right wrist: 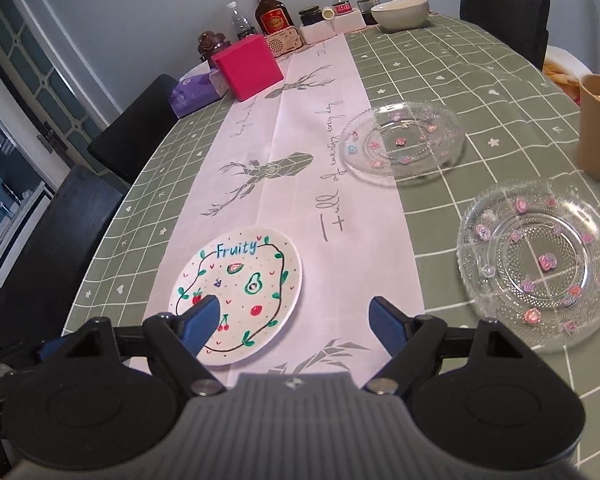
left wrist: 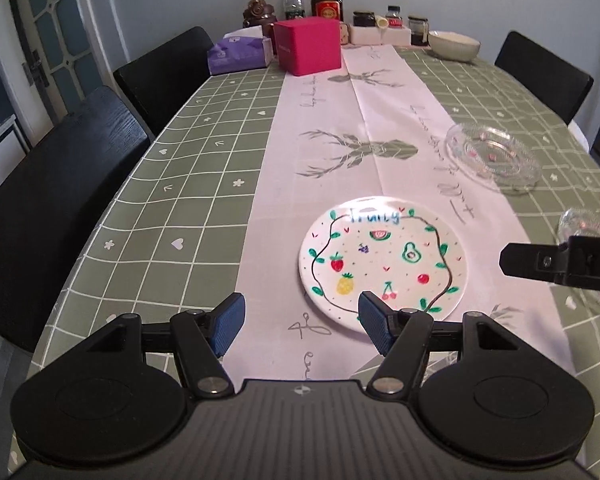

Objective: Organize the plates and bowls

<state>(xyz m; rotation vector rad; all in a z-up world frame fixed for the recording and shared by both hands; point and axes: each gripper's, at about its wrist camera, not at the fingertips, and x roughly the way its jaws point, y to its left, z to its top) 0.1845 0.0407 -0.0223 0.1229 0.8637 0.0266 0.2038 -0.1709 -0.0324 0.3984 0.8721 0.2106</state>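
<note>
A round white ceramic plate painted with fruit and the word "Fruity" (left wrist: 383, 264) lies flat on the pale pink table runner (left wrist: 332, 120), low and right of centre in the left wrist view. The left gripper (left wrist: 300, 322) hangs above its near edge, blue pads apart, holding nothing. The right gripper (right wrist: 292, 322) is likewise spread wide and empty. Two clear glass plates dotted with pink flowers (right wrist: 402, 142) (right wrist: 540, 264) sit on the green checked tablecloth (right wrist: 440, 80) at right; a cream bowl (right wrist: 400, 12) stands at upper right.
</note>
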